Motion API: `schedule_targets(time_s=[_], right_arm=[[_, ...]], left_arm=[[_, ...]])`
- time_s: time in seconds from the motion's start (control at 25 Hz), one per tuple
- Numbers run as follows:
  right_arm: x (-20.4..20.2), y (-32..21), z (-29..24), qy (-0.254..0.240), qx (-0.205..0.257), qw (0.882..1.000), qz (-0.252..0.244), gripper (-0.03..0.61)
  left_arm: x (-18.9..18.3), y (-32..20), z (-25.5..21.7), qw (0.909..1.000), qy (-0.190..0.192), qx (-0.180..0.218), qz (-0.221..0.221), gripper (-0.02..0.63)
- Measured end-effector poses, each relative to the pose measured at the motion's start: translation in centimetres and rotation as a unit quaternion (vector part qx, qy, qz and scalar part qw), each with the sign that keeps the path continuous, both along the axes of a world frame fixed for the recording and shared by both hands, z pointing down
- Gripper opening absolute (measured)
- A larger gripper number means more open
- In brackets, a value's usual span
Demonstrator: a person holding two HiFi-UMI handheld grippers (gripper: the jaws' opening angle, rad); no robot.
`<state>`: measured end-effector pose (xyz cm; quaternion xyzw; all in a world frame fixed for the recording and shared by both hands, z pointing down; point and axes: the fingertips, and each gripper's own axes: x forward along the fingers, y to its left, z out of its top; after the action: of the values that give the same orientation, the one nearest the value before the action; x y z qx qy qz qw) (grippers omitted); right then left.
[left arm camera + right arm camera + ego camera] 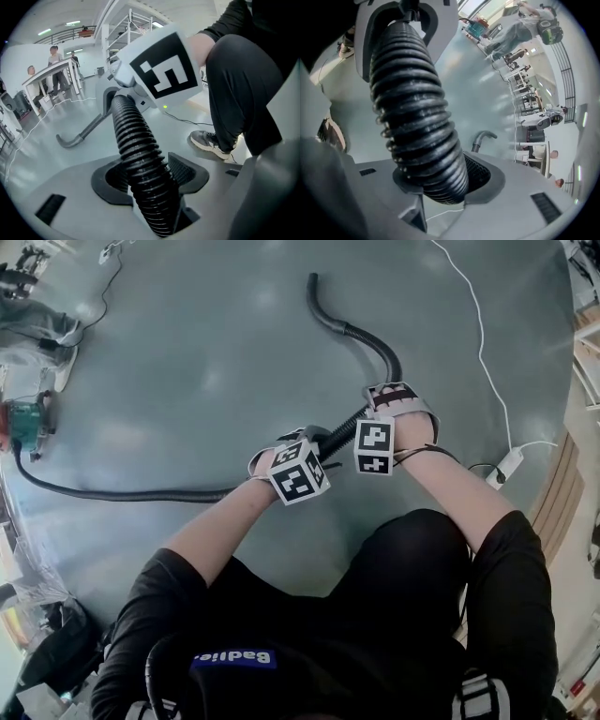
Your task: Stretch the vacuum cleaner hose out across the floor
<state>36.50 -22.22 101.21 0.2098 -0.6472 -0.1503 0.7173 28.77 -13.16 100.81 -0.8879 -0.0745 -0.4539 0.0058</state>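
A black ribbed vacuum hose [122, 493] runs along the grey floor from the left, rises through both grippers, and ends in a curved rigid tube [323, 310] lying farther out. My left gripper [300, 465] straddles the hose [133, 140]; its jaws stand wide, with a gap showing beside the hose, so nothing is gripped. My right gripper [384, 427] is just beyond it along the hose, shut on the hose [412, 108], and its ridged pad [480, 173] presses on the ribs. The right gripper's marker cube [164, 70] fills the upper part of the left gripper view.
A green and red machine [28, 423] sits at the hose's left end. A white cable [478, 334] runs down to a white plug block [506, 465] on the right. Wooden boards [562, 484] line the right edge. People stand at tables [54, 58] far off. My shoe [211, 140] is close by.
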Motion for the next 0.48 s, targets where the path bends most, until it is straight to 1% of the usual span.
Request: schedule_targets(time_s=[0.04,0.08,0.16,0.24,0.32,0.4,0.48], right_arm=[[0.1,0.4,0.0,0.004,0.0,1.0,-0.014,0.177],[0.2,0.7,0.2,0.002,0.001,0.999,-0.032,0.183],[0.8,1.1,0.8,-0.014,0.003,0.997,-0.074,0.186],[2.5,1.0,2.1,-0.025,0.0,0.994,-0.103,0.187],[4.0,0.5,3.2,-0.056,-0.006,0.99,-0.128,0.2],[5.1,-0.4,4.0,-0.084,-0.009,0.984,-0.157,0.203],[6.2,-1.6,4.6,-0.096,-0.008,0.98,-0.172,0.204]], left_arm=[[0.3,0.4,0.0,1.0,0.001,-0.003,0.006,0.236],[0.5,0.7,-0.1,0.9999,0.006,-0.007,0.014,0.227],[0.5,1.5,-0.4,0.9991,0.016,-0.012,0.036,0.218],[0.2,2.5,-0.7,0.9975,0.022,-0.02,0.064,0.215],[-0.1,3.4,-1.1,0.9955,0.029,-0.033,0.084,0.215],[-0.1,3.7,-2.0,0.9942,0.037,-0.041,0.092,0.216],[0.0,3.9,-2.9,0.993,0.044,-0.049,0.098,0.216]])
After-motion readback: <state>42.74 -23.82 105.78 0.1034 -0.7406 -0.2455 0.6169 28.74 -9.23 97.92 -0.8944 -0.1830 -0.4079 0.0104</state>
